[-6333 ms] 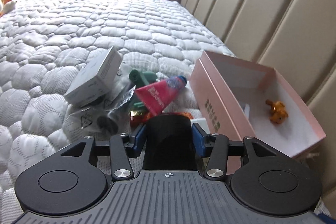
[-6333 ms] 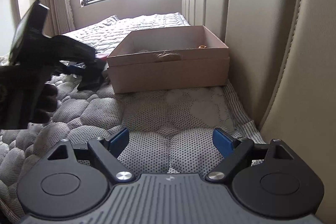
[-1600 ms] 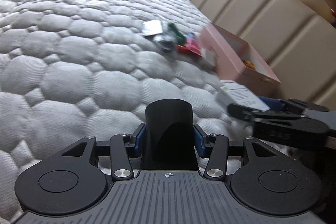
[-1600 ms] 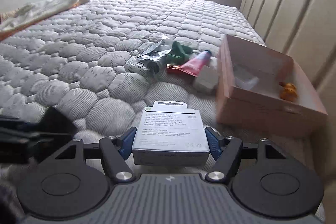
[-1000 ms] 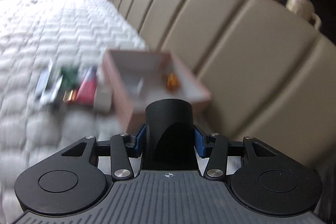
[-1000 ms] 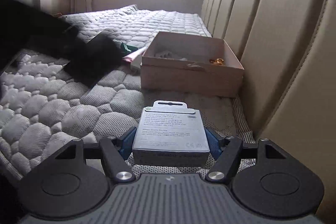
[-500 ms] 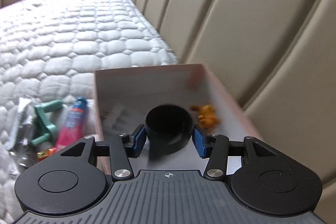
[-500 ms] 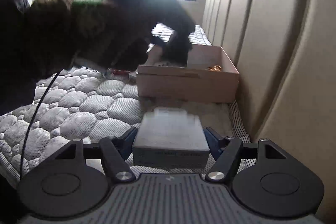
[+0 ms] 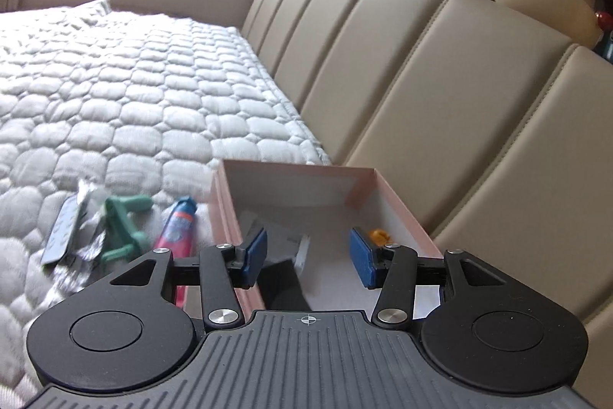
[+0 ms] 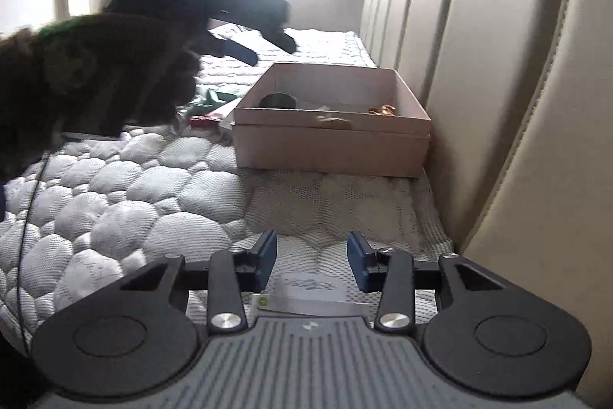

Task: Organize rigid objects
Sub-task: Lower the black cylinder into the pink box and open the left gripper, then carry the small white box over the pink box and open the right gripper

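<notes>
My left gripper (image 9: 308,255) hangs open over the pink box (image 9: 226,206), nothing between its blue pads. A black cup (image 9: 283,278) lies inside the box below it, near an orange toy (image 9: 377,236). From the right wrist view the cup (image 10: 276,100) and the toy (image 10: 383,109) show inside the box (image 10: 329,148), with the left gripper (image 10: 268,46) dark above it. My right gripper (image 10: 311,261) is closing with nothing between its pads. A white packaged box (image 10: 310,294) lies flat on the mattress just under them.
Left of the pink box lie a pink tube (image 9: 178,225), a green plastic piece (image 9: 122,225) and foil packets (image 9: 65,232). The padded beige headboard (image 9: 421,94) runs close along the right. A person's dark fuzzy sleeve (image 10: 95,75) fills the left of the right wrist view.
The left gripper opened and let go of the black cup, which now lies in the pink box. The white box left the right gripper's jaws and lies on the mattress; those jaws have narrowed.
</notes>
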`<action>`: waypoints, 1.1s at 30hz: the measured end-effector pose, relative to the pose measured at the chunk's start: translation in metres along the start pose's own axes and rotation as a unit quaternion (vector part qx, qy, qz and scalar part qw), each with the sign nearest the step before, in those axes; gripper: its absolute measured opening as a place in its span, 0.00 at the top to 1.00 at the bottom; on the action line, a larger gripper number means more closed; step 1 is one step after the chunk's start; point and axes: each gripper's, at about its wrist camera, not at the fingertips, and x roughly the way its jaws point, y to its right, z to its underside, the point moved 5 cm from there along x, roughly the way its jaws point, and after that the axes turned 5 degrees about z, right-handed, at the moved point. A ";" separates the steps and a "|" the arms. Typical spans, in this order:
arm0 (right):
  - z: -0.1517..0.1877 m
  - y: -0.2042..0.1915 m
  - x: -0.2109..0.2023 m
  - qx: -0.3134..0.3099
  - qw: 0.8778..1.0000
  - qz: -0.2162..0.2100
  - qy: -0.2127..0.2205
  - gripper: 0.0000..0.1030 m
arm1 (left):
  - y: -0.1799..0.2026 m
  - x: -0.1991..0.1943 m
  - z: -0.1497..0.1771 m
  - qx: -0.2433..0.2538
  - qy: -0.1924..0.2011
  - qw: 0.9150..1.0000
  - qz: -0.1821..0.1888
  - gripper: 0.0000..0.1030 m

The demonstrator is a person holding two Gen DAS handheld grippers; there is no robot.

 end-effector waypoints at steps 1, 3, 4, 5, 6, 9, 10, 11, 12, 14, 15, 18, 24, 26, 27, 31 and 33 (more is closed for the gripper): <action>0.001 0.002 0.000 0.000 1.000 0.005 -0.002 0.61 | -0.001 -0.006 0.003 -0.001 -0.001 1.000 0.000 0.50; 0.004 0.009 -0.004 0.004 1.000 0.008 -0.001 0.61 | -0.002 -0.019 0.011 -0.007 -0.005 1.000 -0.005 0.50; 0.006 0.011 -0.006 0.006 1.000 0.008 0.001 0.60 | -0.004 -0.026 0.017 -0.010 -0.009 1.000 -0.013 0.50; 0.008 0.014 -0.009 0.007 1.000 0.009 0.005 0.58 | -0.005 -0.033 0.023 -0.012 -0.013 1.000 -0.022 0.50; 0.010 0.017 -0.013 0.007 1.000 0.011 0.009 0.47 | -0.005 -0.041 0.030 -0.010 -0.015 0.999 -0.028 0.50; 0.012 0.023 -0.021 0.015 0.999 0.021 0.025 0.19 | -0.007 -0.058 0.050 -0.002 -0.018 0.999 -0.029 0.50; 0.011 0.023 -0.023 0.019 0.999 0.023 0.027 0.19 | -0.009 -0.063 0.056 0.000 -0.019 0.999 -0.029 0.50; 0.010 0.022 -0.022 0.019 0.999 0.022 0.024 0.19 | -0.010 -0.068 0.063 0.000 -0.021 0.999 -0.029 0.50; 0.009 0.020 -0.021 0.018 0.999 0.022 0.020 0.19 | -0.011 -0.072 0.068 -0.001 -0.022 0.999 -0.029 0.50; 0.008 0.016 -0.019 0.008 0.999 0.037 0.014 0.19 | -0.013 -0.080 0.079 -0.006 -0.027 0.999 -0.025 0.50; 0.009 0.015 -0.017 0.003 0.999 0.043 0.008 0.19 | -0.015 -0.085 0.085 -0.010 -0.029 0.999 -0.022 0.50; 0.016 0.014 -0.015 0.020 0.999 0.036 -0.013 0.19 | -0.019 -0.095 0.099 -0.020 -0.035 0.999 -0.017 0.50; 0.036 -0.006 -0.025 0.006 0.999 0.000 -0.036 0.19 | -0.025 -0.104 0.114 -0.037 -0.044 0.998 -0.004 0.50; 0.040 -0.013 -0.022 -0.015 0.999 0.012 -0.042 0.21 | -0.025 -0.106 0.118 -0.035 -0.049 0.998 -0.003 0.50; 0.040 -0.013 -0.021 -0.022 0.999 0.017 -0.047 0.33 | -0.025 -0.106 0.120 -0.033 -0.053 0.998 -0.004 0.50; 0.022 -0.010 -0.021 -0.016 0.998 0.006 -0.053 0.33 | -0.027 -0.108 0.129 -0.024 -0.067 0.997 -0.008 0.50; -0.004 -0.007 -0.021 -0.022 0.999 0.014 -0.034 0.33 | -0.030 -0.109 0.131 -0.026 -0.069 0.997 -0.006 0.50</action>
